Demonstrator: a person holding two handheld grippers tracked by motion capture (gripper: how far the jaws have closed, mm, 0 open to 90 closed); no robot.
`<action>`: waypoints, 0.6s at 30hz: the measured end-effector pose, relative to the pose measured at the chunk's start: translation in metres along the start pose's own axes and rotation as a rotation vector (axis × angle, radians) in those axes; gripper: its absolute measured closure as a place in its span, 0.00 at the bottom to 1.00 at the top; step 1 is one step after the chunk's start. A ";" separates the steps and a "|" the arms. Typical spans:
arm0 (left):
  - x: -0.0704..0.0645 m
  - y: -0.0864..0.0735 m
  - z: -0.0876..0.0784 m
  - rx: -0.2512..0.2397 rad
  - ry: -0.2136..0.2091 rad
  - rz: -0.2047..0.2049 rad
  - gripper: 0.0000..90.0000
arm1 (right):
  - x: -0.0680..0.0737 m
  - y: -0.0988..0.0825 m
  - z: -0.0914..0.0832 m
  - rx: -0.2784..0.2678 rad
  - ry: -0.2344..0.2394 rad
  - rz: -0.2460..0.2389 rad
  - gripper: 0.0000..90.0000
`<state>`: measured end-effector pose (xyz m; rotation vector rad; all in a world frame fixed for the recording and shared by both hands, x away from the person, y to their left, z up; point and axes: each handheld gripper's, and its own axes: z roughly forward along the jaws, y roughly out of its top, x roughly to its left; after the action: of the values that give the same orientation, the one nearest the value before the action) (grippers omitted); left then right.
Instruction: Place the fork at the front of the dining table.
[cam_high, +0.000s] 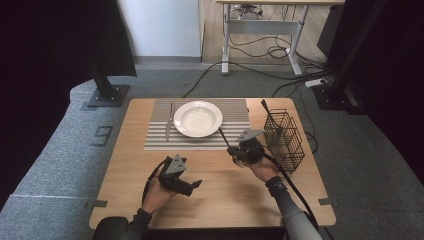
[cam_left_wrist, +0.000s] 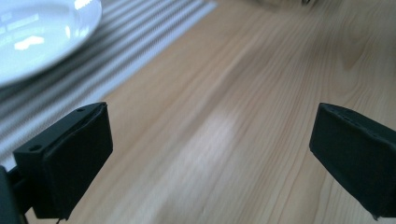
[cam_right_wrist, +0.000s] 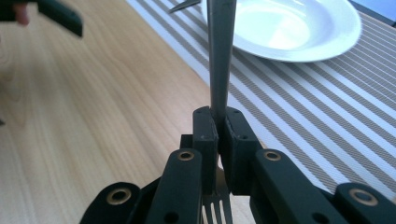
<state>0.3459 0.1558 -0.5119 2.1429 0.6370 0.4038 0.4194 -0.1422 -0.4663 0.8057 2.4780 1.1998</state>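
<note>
My right gripper (cam_high: 233, 153) is shut on a metal fork (cam_high: 224, 137) near its neck. The fork's handle (cam_right_wrist: 220, 51) points toward the white plate (cam_high: 198, 118), and its tines (cam_right_wrist: 217, 211) stick out behind the jaws. The gripper (cam_right_wrist: 219, 122) hovers over the near edge of the striped placemat (cam_high: 235, 125). Low over the bare wood at the front left, my left gripper (cam_high: 192, 186) stands open with nothing between its jaws (cam_left_wrist: 210, 154). A knife (cam_high: 169, 121) lies on the placemat left of the plate.
A black wire basket (cam_high: 284, 140) stands at the table's right edge, just right of my right hand. The wooden table (cam_high: 225, 200) has bare room along its front. The plate (cam_left_wrist: 37, 32) and placemat (cam_left_wrist: 140, 42) lie ahead of the left gripper.
</note>
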 end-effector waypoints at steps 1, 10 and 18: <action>0.000 -0.004 0.000 0.008 0.004 0.000 0.00 | -0.002 0.001 0.000 0.001 -0.008 0.004 0.93; -0.006 -0.024 0.005 0.086 -0.002 0.011 0.00 | -0.023 0.013 0.004 0.026 -0.089 0.059 0.93; -0.008 -0.032 0.012 0.129 -0.020 0.010 0.00 | -0.041 0.030 0.013 0.064 -0.153 0.087 0.93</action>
<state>0.3356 0.1601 -0.5453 2.2708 0.6565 0.3549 0.4692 -0.1428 -0.4505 0.9927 2.3892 1.0491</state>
